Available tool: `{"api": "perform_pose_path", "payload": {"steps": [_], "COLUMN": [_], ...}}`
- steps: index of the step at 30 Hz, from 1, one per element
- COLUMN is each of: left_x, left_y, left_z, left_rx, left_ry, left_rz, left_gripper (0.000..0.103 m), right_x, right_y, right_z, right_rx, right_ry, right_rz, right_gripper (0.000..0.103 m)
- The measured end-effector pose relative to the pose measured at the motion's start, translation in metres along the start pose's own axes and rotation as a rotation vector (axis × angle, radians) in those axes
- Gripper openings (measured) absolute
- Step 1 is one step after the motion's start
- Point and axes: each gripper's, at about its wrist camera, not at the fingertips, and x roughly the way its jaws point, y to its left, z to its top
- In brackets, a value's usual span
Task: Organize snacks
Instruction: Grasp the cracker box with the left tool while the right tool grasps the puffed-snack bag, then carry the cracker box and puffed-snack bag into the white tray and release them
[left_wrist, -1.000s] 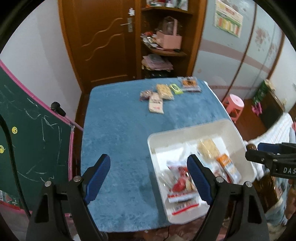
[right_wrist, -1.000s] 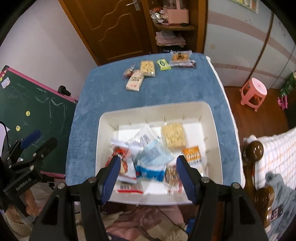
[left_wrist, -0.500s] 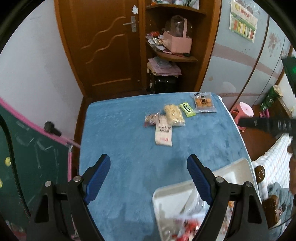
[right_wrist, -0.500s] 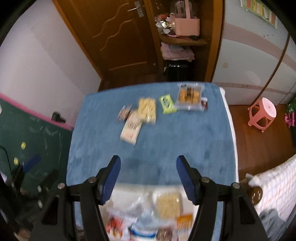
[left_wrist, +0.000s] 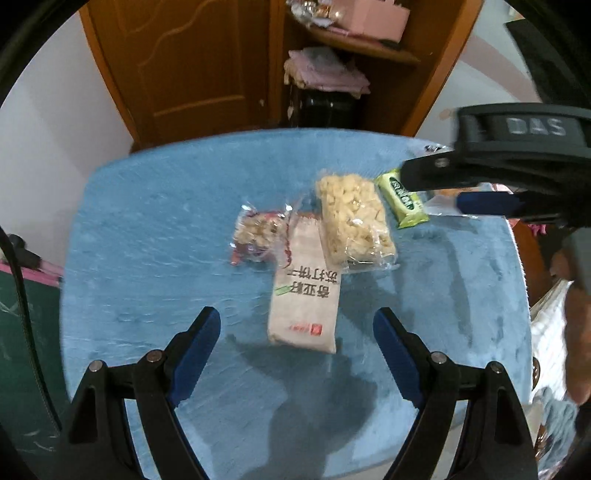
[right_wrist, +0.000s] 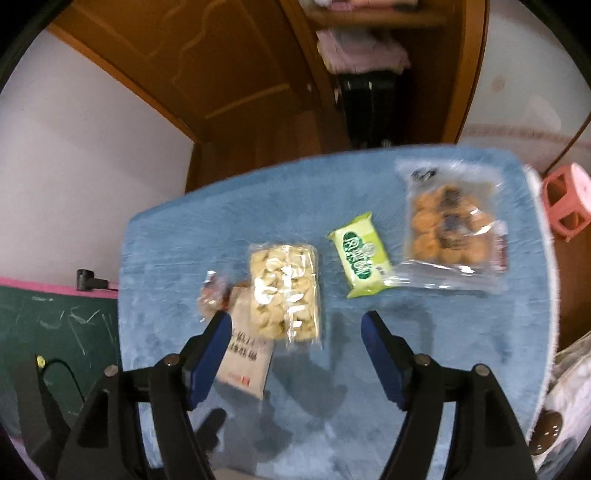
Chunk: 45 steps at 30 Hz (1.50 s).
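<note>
Several snack packs lie on the blue table cover (left_wrist: 147, 258). A white cracker pack (left_wrist: 304, 295) lies in front of my open, empty left gripper (left_wrist: 295, 343). A clear pack of pale puffs (left_wrist: 352, 218), a small clear nut pack (left_wrist: 256, 234) and a green bar (left_wrist: 404, 201) lie beyond it. In the right wrist view my right gripper (right_wrist: 295, 343) is open and empty above the puff pack (right_wrist: 284, 291) and the white pack (right_wrist: 245, 356). The green bar (right_wrist: 360, 254) and a large clear cookie bag (right_wrist: 452, 225) lie farther right. The right gripper also shows in the left wrist view (left_wrist: 476, 188).
A wooden door (left_wrist: 192, 62) and shelf unit (left_wrist: 351, 48) stand behind the table. A green chalkboard (right_wrist: 48, 325) leans at the left. A pink stool (right_wrist: 567, 201) stands at the right. The table's far edge (right_wrist: 295, 166) is close behind the snacks.
Both grippers moved forward from over the white tray of snacks to the loose packs at the far end of the table. The tray has left both views.
</note>
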Motion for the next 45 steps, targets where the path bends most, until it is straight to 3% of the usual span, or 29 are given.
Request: {"api": "perform_pose_path", "payload": {"steps": [8,15,17,19,27,28,32,38,45], "left_x": [0.049,0.067,0.073,0.078,0.094,0.091,0.088,0.072,-0.005], "left_y": [-0.001,-0.006,-0.008,-0.011,-0.025,-0.025,-0.03,-0.032,-0.047], "left_z": [0.0,0.004,0.007,0.009,0.019,0.017,0.018,0.011,0.005], "left_rx": [-0.037,-0.057,-0.061,-0.064,-0.049,-0.047,-0.026,-0.024,0.06], "left_ry": [0.044,0.059,0.068,0.072,0.081,0.078,0.067,0.081,-0.015], "left_rz": [-0.002,-0.008,-0.007,-0.002,0.034,0.042,0.058,0.042,-0.009], "left_gripper": [0.084,0.084,0.084,0.084,0.08,0.079,0.057,0.055,0.055], "right_x": [0.054,0.083,0.083,0.082,0.061,0.059,0.047,0.025,-0.029], "right_y": [0.0,0.006,0.011,0.014,-0.01,-0.011,-0.02,-0.029,-0.037], "right_z": [0.012,0.013,0.011,0.008,0.0,-0.002,-0.01,-0.024,-0.058], "right_rx": [0.023,0.0,-0.027,-0.059,-0.012,-0.01,0.01,0.033,0.054], "right_ry": [0.051,0.094,0.068,0.057,0.036,0.034,0.029,0.009,-0.046], "right_rz": [0.066,0.036,0.026,0.002,0.028,0.031,0.054,0.079,0.131], "right_gripper": [0.074,0.075,0.073,0.062,0.062,0.062,0.062,0.062,0.062]}}
